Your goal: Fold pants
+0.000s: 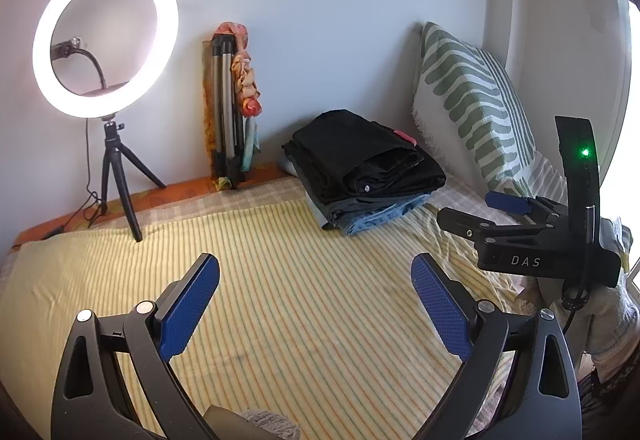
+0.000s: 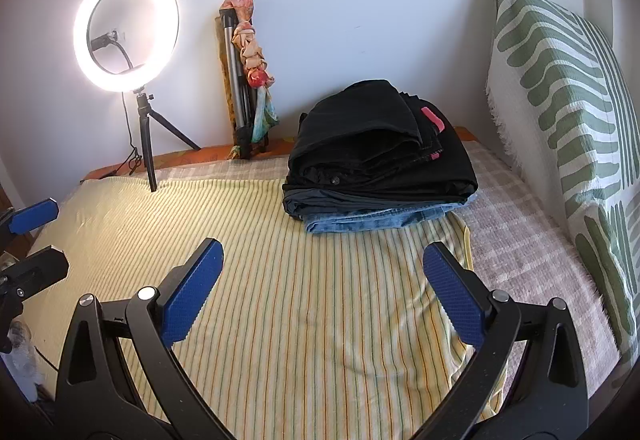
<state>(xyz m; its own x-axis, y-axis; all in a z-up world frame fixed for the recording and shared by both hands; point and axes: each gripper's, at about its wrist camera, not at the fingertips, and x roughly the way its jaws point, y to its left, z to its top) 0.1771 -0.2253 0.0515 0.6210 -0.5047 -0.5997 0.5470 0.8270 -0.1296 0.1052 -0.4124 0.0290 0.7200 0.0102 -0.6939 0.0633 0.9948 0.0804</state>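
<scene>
A stack of folded pants, black ones on top of grey and blue denim ones, lies at the back of the bed on a yellow striped sheet. The stack also shows in the right wrist view. My left gripper is open and empty, hovering above the sheet in front of the stack. My right gripper is open and empty too, above the sheet just in front of the stack. The right gripper appears at the right of the left wrist view; the left one shows at the left edge of the right wrist view.
A lit ring light on a small tripod stands at the back left of the bed. A folded tripod with a scarf leans on the wall. A green-and-white pillow stands against the wall at right.
</scene>
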